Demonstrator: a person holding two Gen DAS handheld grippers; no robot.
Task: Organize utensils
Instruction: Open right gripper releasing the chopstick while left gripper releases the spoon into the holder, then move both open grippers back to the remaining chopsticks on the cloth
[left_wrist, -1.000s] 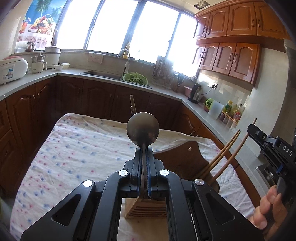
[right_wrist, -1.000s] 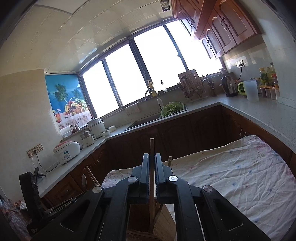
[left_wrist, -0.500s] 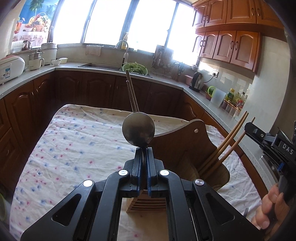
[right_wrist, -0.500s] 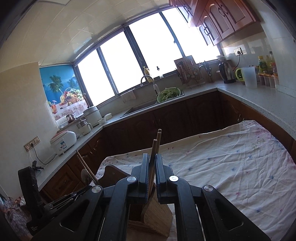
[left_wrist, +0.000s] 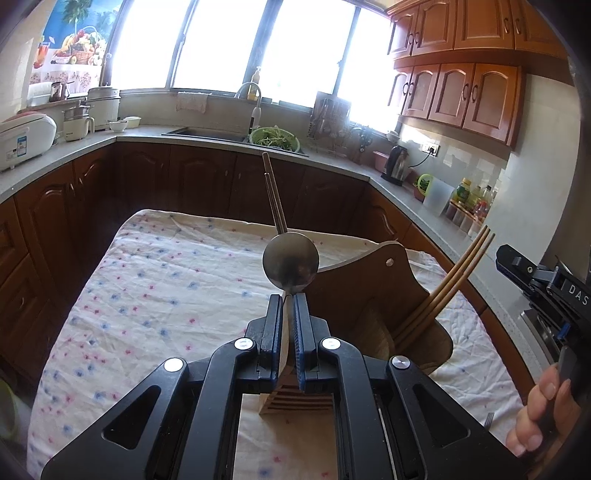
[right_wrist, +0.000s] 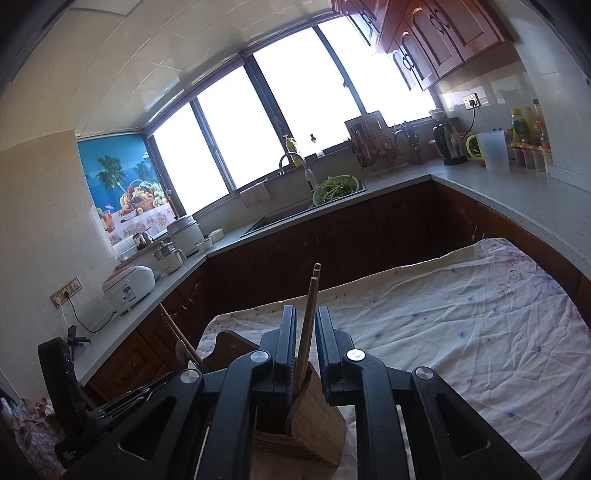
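Observation:
My left gripper (left_wrist: 288, 300) is shut on the handle of a metal spoon (left_wrist: 290, 263), bowl up, above the wooden utensil holder (left_wrist: 373, 310) on the cloth-covered table (left_wrist: 162, 280). Several wooden chopsticks (left_wrist: 447, 284) lean out of the holder's right compartment, and a pair (left_wrist: 274, 197) stands behind the spoon. In the right wrist view my right gripper (right_wrist: 306, 325) is slightly open with a pair of chopsticks (right_wrist: 309, 317) standing loose between its jaws in the holder (right_wrist: 314, 424). The left gripper and spoon (right_wrist: 181, 350) show at the left.
A fork tip (left_wrist: 488, 419) lies on the cloth at the right by the hand. Kitchen counters (left_wrist: 332, 158) with a sink, a green colander (left_wrist: 274, 137), a rice cooker (left_wrist: 22, 138) and a kettle (left_wrist: 397, 166) surround the table.
My right gripper has opened and let go of the chopsticks, which now stand in the holder. The left gripper has lowered the spoon toward the holder and its jaws look a little looser.

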